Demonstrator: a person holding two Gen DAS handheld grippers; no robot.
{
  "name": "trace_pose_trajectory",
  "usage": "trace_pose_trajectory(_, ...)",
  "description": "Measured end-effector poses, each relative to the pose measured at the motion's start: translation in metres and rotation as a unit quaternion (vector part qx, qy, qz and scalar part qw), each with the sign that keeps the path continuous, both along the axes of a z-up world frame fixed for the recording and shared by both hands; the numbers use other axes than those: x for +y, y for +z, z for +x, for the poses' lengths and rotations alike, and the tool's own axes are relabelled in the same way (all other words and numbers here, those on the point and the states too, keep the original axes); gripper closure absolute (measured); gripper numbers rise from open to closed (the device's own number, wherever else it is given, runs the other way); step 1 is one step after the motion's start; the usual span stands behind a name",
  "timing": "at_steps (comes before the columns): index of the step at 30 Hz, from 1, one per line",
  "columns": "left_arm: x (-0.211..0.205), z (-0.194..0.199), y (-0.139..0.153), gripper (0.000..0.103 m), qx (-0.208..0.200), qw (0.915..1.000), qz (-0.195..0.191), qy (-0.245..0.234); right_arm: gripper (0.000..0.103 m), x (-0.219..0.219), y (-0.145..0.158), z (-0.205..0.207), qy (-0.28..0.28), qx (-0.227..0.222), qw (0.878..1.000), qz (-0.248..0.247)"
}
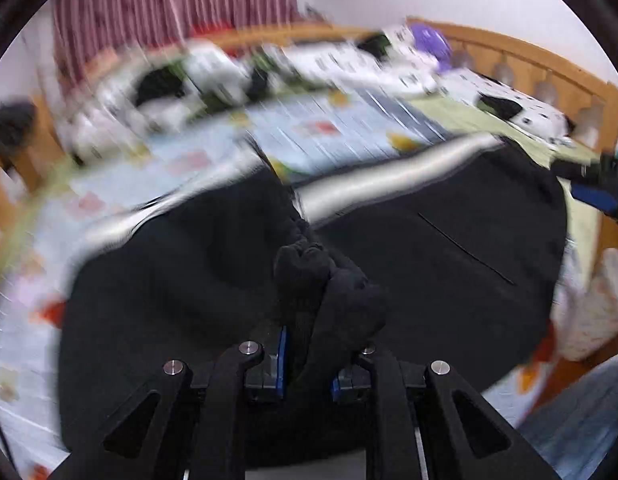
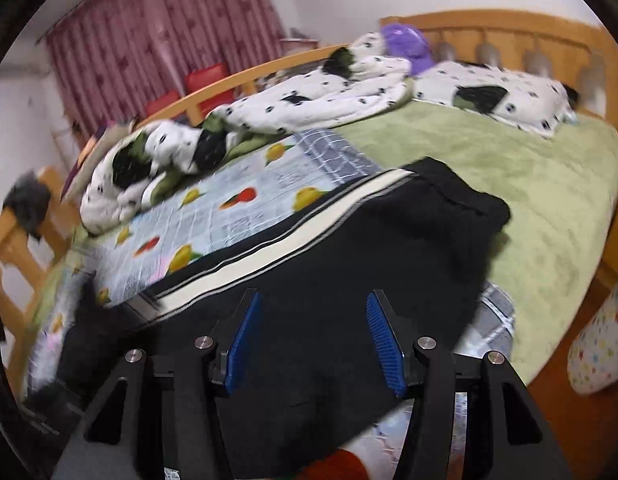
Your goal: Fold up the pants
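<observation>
Bed (image 2: 549, 184): wooden frame, green cover, fruit-print sheet (image 2: 213, 216) at left. Spotted duvet (image 2: 309, 100) bunched along far side. Black pants (image 2: 349, 248), white side stripe, spread on near part of bed. Your left gripper (image 1: 307, 372): pinched tight on bunched fold of pants. Your right gripper (image 2: 315, 342): about half open over pants, nothing gripped.

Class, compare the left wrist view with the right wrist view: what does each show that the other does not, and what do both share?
Only the left wrist view: the left gripper, jaws shut on a bunched fold of the black pants.
Only the right wrist view: the right gripper, jaws open and empty above the pants; red boxes by the curtain.
Both: the pants with a pale side stripe, the fruit-print sheet, spotted bedding, wooden headboard.
</observation>
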State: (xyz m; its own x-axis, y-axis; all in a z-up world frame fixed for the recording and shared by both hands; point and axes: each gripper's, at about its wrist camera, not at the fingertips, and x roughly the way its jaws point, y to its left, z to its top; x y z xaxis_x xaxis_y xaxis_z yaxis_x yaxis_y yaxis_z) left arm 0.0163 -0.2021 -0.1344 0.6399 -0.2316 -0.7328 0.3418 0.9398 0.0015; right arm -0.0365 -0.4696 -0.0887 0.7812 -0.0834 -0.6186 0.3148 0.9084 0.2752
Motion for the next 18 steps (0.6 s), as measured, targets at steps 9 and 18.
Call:
trace_pose_trajectory(9, 0.037, -0.039, 0.004, 0.045, 0.029, 0.9955, -0.074, -0.051, 0.048, 0.015, -0.001, 0.010, 0.031, 0.006, 1.000, -0.001)
trace_pose_trajectory(18, 0.176, -0.057, 0.018, 0.034, -0.046, 0.9947, -0.019, 0.090, 0.048, 0.110, -0.017, 0.036, 0.193, 0.044, 0.980, 0.018)
